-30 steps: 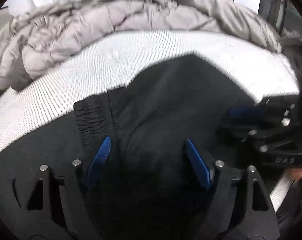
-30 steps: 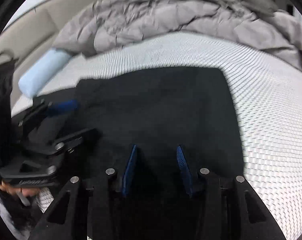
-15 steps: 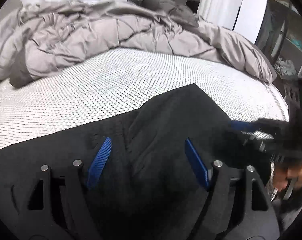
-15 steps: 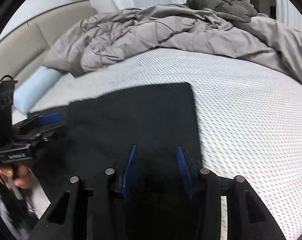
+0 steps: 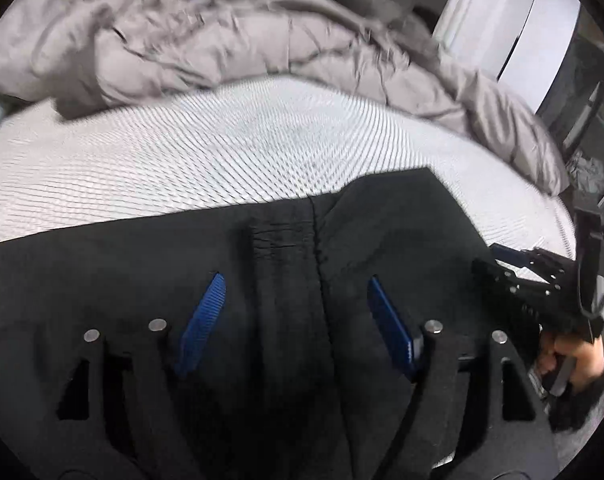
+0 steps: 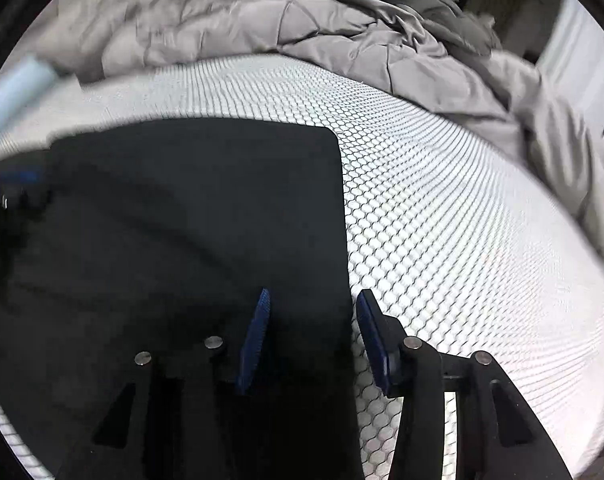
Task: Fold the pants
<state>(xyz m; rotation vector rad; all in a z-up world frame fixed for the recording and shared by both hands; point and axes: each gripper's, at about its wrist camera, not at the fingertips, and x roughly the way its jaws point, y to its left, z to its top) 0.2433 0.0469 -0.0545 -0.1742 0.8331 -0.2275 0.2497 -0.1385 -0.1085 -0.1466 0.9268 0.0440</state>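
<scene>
Black pants (image 5: 382,232) lie flat on the white mesh-patterned mattress (image 5: 222,152). In the left wrist view a gathered elastic band (image 5: 282,236) shows where one layer lies over another. My left gripper (image 5: 294,284) is open and empty above that band. The pants fill the left of the right wrist view (image 6: 182,220), with a straight right edge. My right gripper (image 6: 312,300) is open and empty, straddling that edge. The right gripper also shows at the right of the left wrist view (image 5: 534,280); the left gripper is a blur at the left edge of the right wrist view (image 6: 10,184).
A rumpled grey duvet (image 5: 222,40) is piled along the far side of the bed (image 6: 342,36). A pale blue roll (image 6: 14,88) lies at the far left. Bare mattress (image 6: 462,240) stretches right of the pants. Dark furniture (image 5: 590,112) stands beyond the bed's right side.
Both grippers have shifted sideways over the pants; the right one moved right until it straddles the pants' right edge. Both stay open. The views are motion-blurred.
</scene>
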